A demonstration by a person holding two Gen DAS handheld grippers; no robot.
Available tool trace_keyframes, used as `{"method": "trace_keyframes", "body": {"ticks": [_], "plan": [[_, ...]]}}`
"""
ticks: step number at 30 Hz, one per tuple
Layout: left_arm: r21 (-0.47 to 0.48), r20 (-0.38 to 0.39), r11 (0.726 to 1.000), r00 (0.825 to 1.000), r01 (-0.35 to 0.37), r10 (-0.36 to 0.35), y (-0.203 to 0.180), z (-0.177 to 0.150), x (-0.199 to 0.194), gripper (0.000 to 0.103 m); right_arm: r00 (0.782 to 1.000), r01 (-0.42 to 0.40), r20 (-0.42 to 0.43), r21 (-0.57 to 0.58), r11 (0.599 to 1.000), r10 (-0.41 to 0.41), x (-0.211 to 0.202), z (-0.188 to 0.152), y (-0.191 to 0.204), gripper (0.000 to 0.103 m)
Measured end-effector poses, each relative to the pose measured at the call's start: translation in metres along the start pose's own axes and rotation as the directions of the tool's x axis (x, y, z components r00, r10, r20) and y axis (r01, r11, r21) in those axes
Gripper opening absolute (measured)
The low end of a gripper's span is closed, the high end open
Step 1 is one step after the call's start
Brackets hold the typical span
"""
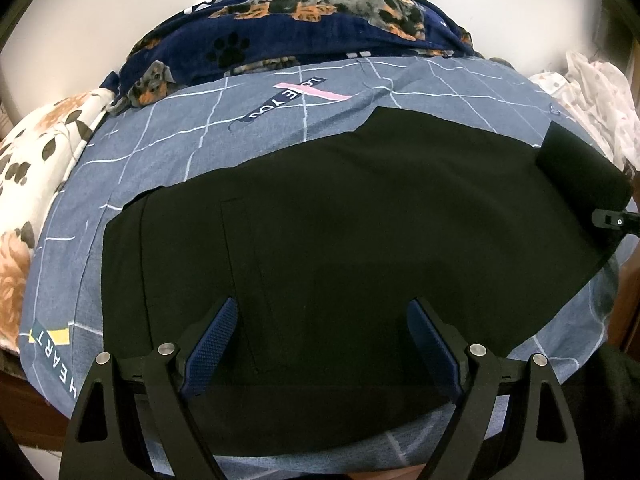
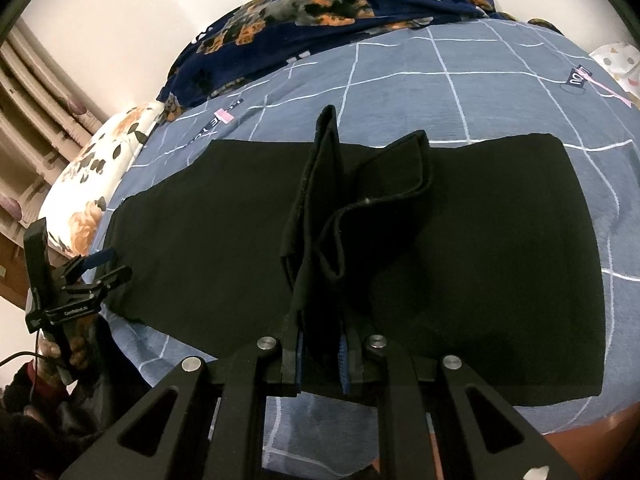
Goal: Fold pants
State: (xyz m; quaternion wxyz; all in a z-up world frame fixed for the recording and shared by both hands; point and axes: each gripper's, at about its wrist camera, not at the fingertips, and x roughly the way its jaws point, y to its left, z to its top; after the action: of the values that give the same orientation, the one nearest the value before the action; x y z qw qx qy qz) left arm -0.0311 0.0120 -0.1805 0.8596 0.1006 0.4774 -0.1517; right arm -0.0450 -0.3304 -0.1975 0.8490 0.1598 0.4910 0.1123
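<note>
The right hand-held gripper (image 2: 320, 356) pinches a bunched end of the black pants (image 2: 460, 248), lifted at frame centre. The rest lies flat across the bed (image 2: 400, 76) (already doubled lengthwise, I judge; crosswise folds remain). The left hand-held gripper (image 1: 320, 344), spread and empty, hovers over the waist end. Only its view shows a pocket seam; only the right's shows the raised hem.
</note>
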Motion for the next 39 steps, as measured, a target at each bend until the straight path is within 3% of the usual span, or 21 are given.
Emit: {"method": "trace_keyframes", "body": {"ticks": [29,39], "plan": [[0.003,-0.002,1.0,1.0,-0.003,0.003,-0.001,0.0,0.0,0.087,1.0,0.002,-0.026,-0.063,0.998,-0.004,0.009,0.0,0.016,0.018],[0.002,-0.003,1.0,1.0,-0.004,0.004,-0.001,0.0,0.001,0.087,0.999,-0.008,-0.031,-0.08,0.997,0.006,0.012,-0.001,0.021,0.027]]}}
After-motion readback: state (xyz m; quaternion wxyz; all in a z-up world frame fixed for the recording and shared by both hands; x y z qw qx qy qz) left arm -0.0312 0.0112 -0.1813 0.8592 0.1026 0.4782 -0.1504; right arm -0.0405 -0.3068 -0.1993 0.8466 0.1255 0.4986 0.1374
